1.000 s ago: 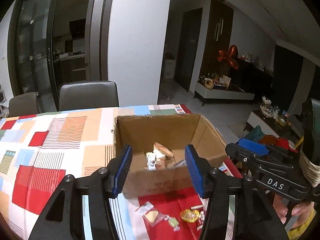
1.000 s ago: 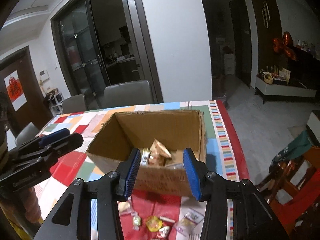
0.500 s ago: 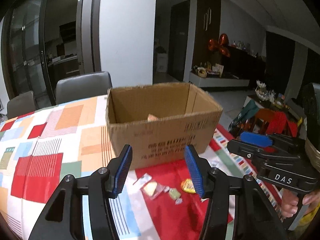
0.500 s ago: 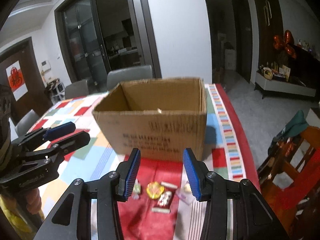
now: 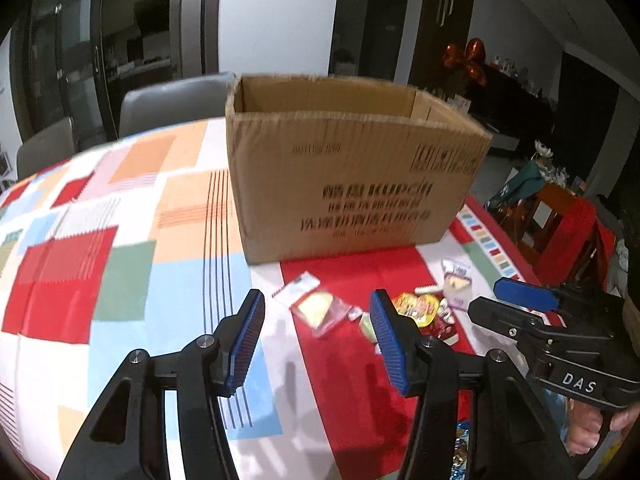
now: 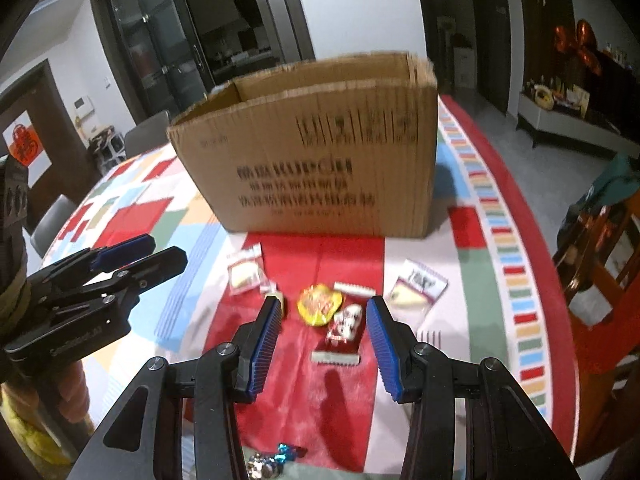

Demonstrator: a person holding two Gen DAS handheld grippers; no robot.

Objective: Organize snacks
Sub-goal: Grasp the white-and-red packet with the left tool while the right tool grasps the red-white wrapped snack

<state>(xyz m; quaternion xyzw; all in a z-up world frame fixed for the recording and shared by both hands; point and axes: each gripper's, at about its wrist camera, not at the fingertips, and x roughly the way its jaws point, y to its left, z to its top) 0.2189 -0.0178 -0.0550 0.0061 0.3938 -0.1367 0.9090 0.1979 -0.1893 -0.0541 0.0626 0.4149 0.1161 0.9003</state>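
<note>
Above the bench (image 6: 472, 288), left gripper (image 5: 316, 338) and right gripper (image 6: 322, 344) both hover spread, empty, over snack packets (image 6: 320, 304) before the cardboard box (image 6: 320, 168)

Snacks (image 6: 320, 305) before an open box (image 6: 320, 168).
Small wrapped packets lie scattered flat on the tablecloth, just beside the brown carton's printed front.

1. Your left gripper (image 5: 316, 332) has black angular arms with triangular cut-outs and round silver screw heads at the joints.
2. Its jaws carry blue ribbed pads (image 5: 249, 336).
3. Your right gripper (image 6: 322, 340) has the same build: black frame, silver screws, blue ridged pads (image 6: 382, 344).
4. Seen from the left wrist camera, its black body bears white "DAS" lettering.
5. Bare skin of your right hand (image 5: 588, 430) shows under its handle.
</note>
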